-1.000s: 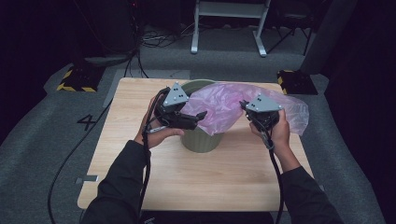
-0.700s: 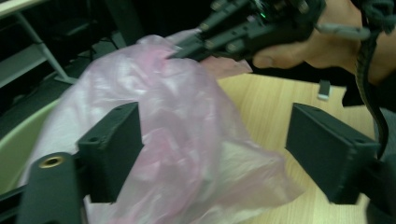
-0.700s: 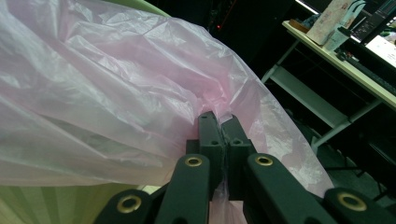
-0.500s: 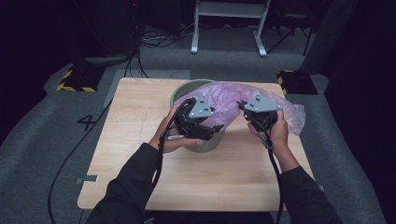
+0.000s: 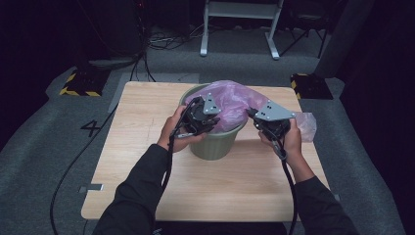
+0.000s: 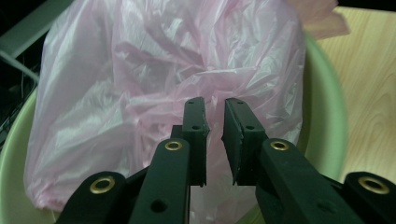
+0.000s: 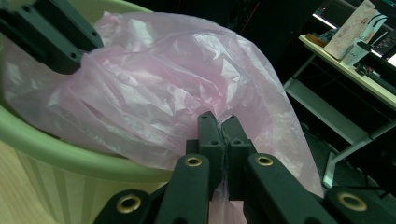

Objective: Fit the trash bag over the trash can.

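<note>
- Fingers of both grippers work the pink bag in the green bin mid-table in the high view: left gripper at the bin's near left rim, right gripper just right of the bin.
- Left gripper view: jaws, just closing, stand a narrow gap apart against the bag's film; a pinch cannot be told.
- Right gripper view: jaws clamp a fold of bag beyond the rim.

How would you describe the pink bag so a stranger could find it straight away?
On the wooden table stands a pale green bin. The pink bag billows from its mouth and spills over the rim toward the right gripper. It is the only thin, crinkled, see-through pink thing there.
</note>
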`<action>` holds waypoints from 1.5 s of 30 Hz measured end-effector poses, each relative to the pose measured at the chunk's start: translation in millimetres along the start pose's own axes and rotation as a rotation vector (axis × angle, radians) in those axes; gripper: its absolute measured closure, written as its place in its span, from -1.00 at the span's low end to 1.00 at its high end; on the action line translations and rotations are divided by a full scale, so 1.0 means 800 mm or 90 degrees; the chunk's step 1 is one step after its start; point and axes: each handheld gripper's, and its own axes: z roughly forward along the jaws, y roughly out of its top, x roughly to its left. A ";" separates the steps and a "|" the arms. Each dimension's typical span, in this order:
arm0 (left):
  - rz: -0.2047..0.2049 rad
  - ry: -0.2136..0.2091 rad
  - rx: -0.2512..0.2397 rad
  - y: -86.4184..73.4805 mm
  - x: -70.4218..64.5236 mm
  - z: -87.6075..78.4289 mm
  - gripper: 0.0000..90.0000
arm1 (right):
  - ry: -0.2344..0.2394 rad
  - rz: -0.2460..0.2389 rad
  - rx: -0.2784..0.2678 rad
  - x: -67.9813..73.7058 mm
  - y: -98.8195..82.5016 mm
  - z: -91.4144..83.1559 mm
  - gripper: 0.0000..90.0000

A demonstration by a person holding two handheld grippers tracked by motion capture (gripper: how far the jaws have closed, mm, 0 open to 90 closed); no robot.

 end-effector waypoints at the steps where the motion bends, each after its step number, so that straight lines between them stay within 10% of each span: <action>1: -0.005 0.005 -0.002 -0.001 0.001 0.001 0.68 | 0.000 0.000 0.000 0.000 0.000 0.000 0.99; 7: -0.078 0.012 -0.087 -0.008 0.017 -0.014 -0.26 | 0.011 -0.022 0.017 0.002 0.002 0.002 0.99; 18: -0.043 -0.034 -0.104 0.012 0.001 -0.007 -0.49 | 0.039 -0.049 0.009 0.014 0.006 0.000 0.97; 30: 0.002 -0.034 -0.016 0.022 -0.007 0.018 0.87 | 0.101 -0.042 -0.027 0.016 0.005 -0.007 0.84; 33: 0.006 -0.035 -0.008 0.021 -0.006 0.020 0.98 | 0.106 -0.036 -0.033 0.015 0.004 -0.010 0.70; 39: -0.004 -0.028 0.003 0.012 0.003 0.020 0.99 | 0.133 -0.011 -0.052 0.011 -0.006 -0.022 -0.24; 45: -0.035 -0.034 -0.004 -0.001 0.013 0.021 1.00 | 0.105 -0.023 -0.025 0.014 -0.026 -0.036 -0.49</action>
